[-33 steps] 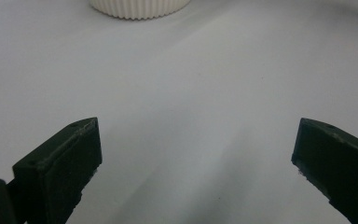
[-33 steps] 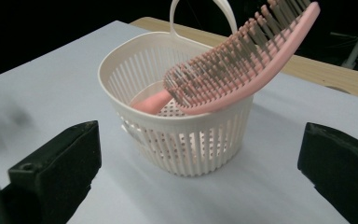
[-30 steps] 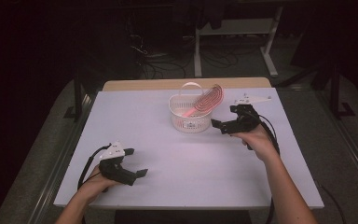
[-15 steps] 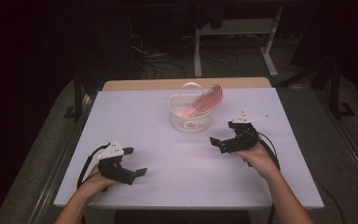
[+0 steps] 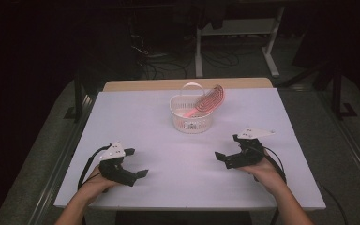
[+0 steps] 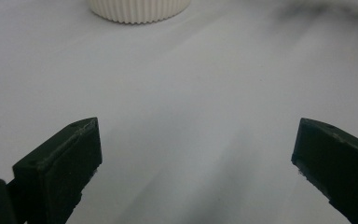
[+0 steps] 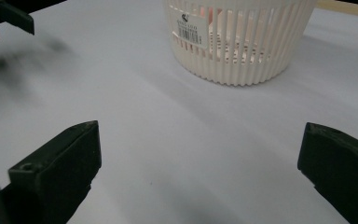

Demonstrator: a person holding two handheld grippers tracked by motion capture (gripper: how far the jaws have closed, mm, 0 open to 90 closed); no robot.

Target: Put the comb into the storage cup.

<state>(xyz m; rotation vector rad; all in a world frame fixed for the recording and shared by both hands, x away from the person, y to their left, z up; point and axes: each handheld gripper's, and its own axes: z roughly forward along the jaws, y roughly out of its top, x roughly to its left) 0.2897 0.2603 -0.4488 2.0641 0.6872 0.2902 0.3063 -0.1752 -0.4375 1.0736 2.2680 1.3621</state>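
White plastic basket (image 5: 191,115) sits on the counter (image 5: 159,117) out ahead of both sets of jaws, with a pink ribbed thing (image 5: 209,100) leaning in it and poking over the rim. It's well apart from either gripper.

The right gripper (image 5: 228,154) is low over the near part of the counter, held from behind by the right hand (image 5: 266,169), forearm coming in from the bottom edge. Its jaws are spread wide with nothing between them, and in the right gripper view the basket (image 7: 240,37) stands beyond the gap, a bit toward the right-hand jaw.

The left gripper (image 5: 137,163) rests near the near-left side in the left hand (image 5: 93,183), jaws also spread and empty. In the left gripper view just the basket's ribbed base (image 6: 139,10) shows far ahead, closer to the left-hand jaw.

Versus a second ago: the right gripper was up beside the basket and has pulled back toward the person. The left one hasn't budged, and the basket is where it was.
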